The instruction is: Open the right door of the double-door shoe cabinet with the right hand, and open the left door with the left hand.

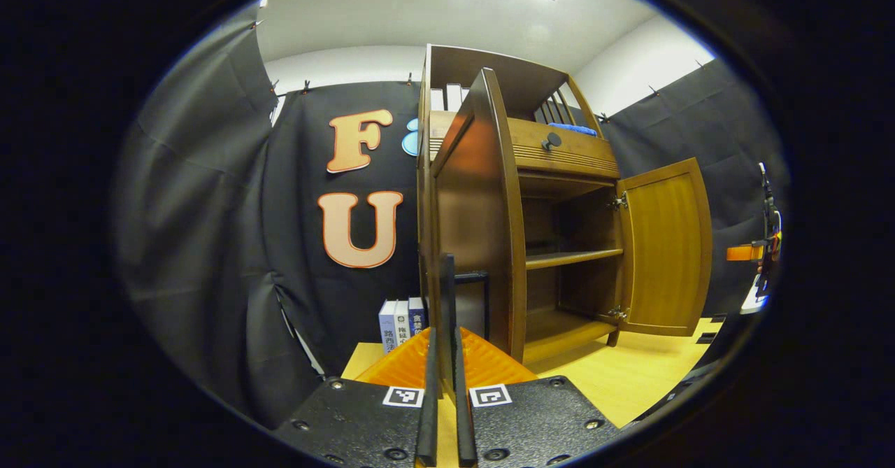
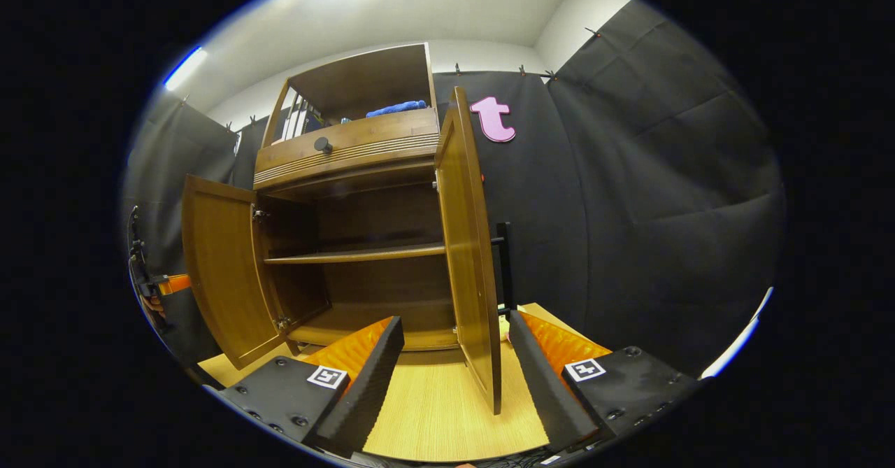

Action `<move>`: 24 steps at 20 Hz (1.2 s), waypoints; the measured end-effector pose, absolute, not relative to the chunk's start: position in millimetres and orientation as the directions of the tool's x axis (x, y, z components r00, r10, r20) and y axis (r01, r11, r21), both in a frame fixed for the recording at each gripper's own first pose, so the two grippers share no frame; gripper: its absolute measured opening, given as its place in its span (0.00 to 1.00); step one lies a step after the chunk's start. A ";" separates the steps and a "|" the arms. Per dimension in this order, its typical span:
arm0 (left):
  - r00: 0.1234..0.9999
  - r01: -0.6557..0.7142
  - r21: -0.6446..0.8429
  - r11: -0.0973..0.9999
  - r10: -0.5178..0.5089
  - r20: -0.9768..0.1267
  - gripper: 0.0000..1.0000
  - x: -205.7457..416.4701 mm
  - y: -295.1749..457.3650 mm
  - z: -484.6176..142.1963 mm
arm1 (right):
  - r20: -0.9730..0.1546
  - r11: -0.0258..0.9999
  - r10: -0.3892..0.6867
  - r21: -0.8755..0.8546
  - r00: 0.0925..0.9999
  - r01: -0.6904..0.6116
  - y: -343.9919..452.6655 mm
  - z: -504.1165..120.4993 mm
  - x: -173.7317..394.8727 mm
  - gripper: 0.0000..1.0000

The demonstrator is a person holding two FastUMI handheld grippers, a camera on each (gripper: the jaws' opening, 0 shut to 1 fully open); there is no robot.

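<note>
Doors stand open on both sides of the shoe cabinet (image 1: pixel 566 152), so what remains looks like finishing the swing and letting go cleanly.

Seen from the left gripper view, the left door (image 1: pixel 475 195) is edge-on, just beyond the left gripper (image 1: pixel 445 331). The jaws are drawn almost together, and a dark upright bar, which I take to be the left handle (image 1: pixel 447 286), rises right at their tips. I cannot tell whether both fingers press on it. The right door (image 1: pixel 664 244) hangs wide open on the far right, above the table (image 1: pixel 629 377). If the bar is held, the hand should follow the door's arc around the hinge rather than pull straight, then part the jaws before drawing away.

Seen from the right gripper view, the right gripper (image 2: pixel 454 317) has its jaws spread wide and grips nothing. The right door's free edge stands between the fingers, with the right handle (image 2: pixel 502 265) on its far-right face. Backing straight out would likely avoid knocking that edge and swinging the door back
</note>
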State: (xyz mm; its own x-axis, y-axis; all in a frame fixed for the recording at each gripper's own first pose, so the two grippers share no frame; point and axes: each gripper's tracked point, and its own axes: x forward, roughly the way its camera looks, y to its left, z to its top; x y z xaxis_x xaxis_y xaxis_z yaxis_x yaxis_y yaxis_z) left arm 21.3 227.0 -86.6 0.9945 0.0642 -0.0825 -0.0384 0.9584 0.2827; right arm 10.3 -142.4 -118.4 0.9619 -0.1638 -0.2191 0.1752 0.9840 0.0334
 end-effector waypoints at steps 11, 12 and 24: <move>0.999 -0.042 0.154 0.987 0.045 -0.019 0.06 -13.6 150.6 -59.2 | -0.186 0.993 -0.112 0.019 0.976 0.117 -120.8 -108.3 25.2 0.98; 1.000 -0.025 0.138 0.990 0.026 -0.010 0.06 -12.0 138.0 -56.0 | -0.181 0.993 -0.109 0.016 0.977 0.114 -119.5 -107.3 26.5 0.98; 0.997 0.073 0.071 0.995 -0.072 -0.022 0.11 52.1 47.7 -67.6 | -0.066 0.997 -0.072 -0.023 0.995 0.071 -98.5 -72.4 33.6 0.89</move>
